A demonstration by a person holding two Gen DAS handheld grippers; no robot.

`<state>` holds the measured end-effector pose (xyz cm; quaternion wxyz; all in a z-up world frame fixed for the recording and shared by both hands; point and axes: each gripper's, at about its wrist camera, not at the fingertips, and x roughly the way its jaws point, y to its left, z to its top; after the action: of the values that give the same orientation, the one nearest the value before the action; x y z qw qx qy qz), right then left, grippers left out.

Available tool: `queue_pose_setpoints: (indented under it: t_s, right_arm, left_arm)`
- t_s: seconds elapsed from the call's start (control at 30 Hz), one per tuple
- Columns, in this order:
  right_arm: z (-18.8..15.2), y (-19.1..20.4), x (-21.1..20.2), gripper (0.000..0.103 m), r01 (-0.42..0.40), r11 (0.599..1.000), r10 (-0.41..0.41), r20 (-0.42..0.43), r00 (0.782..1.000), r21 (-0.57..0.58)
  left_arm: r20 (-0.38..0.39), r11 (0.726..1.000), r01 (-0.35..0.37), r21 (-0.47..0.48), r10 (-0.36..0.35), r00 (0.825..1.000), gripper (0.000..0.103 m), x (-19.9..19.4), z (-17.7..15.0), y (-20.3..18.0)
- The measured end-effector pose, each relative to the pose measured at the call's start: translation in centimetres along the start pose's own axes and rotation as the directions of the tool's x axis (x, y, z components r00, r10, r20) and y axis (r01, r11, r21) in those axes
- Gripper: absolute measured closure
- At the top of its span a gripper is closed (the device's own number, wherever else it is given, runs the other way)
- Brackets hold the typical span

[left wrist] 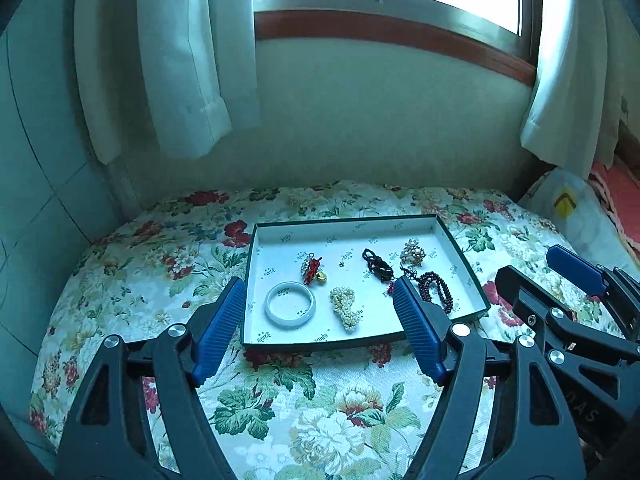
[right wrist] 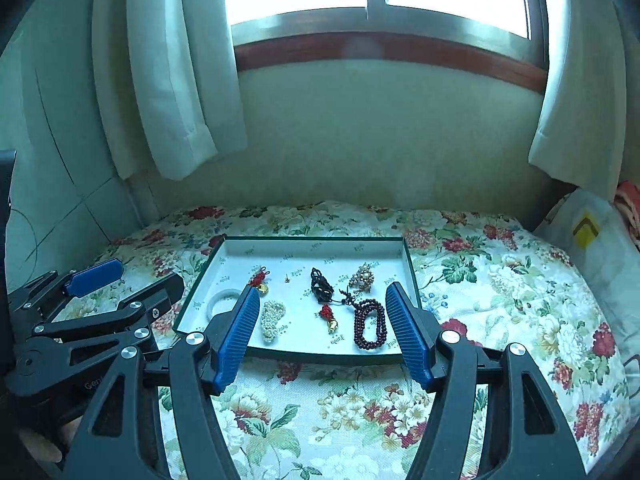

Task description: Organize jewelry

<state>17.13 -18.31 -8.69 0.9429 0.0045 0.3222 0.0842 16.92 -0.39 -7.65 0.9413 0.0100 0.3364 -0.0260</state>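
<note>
A shallow white tray with a dark green rim (left wrist: 256, 256) (right wrist: 410, 264) lies on the floral tablecloth. In it lie a white bangle (left wrist: 290, 304) (right wrist: 219, 300), a pearl cluster (left wrist: 344, 306) (right wrist: 273, 318), a red-and-gold charm (left wrist: 313, 270) (right wrist: 259, 278), a black cord piece (left wrist: 376, 264) (right wrist: 321, 286), a gold-pearl brooch (left wrist: 413, 253) (right wrist: 362, 277), dark red beads (left wrist: 436, 286) (right wrist: 370, 324), a tiny stud (left wrist: 341, 262) (right wrist: 287, 279) and a second red charm (right wrist: 329, 317). My left gripper (left wrist: 320, 296) is open and empty above the tray's near edge. My right gripper (right wrist: 322, 300) is open and empty over the tray.
The floral cloth (left wrist: 320, 400) covers the table under a window with white curtains (left wrist: 180, 60). A plastic bag with a yellow mark (right wrist: 588, 236) lies at the far right. Each gripper shows in the other's view: the right one (left wrist: 568, 296), the left one (right wrist: 92, 292).
</note>
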Motion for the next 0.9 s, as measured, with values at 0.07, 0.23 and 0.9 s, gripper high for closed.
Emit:
queue_pose_setpoints:
  t_s: [0.07,0.23,0.9]
  right_arm:
    - [0.1,0.3,-1.9,0.038,-0.001,1.0,0.001,0.028,1.0,-0.006]
    - [0.1,1.0,-5.7,0.038,-0.001,1.0,0.002,0.076,0.997,-0.018]
    - [-1.2,2.1,-11.2,0.035,-0.004,0.999,0.01,0.152,0.988,-0.035]
  left_arm:
    - [0.021,1.0,0.004,-0.007,-0.004,1.0,0.025,-1.8,0.1,0.1]
    - [0.064,1.0,0.004,-0.005,-0.004,0.998,0.023,-5.7,-0.2,0.1]
    - [0.143,1.0,-0.023,-0.017,0.025,0.989,0.021,-12.3,-1.6,0.0]
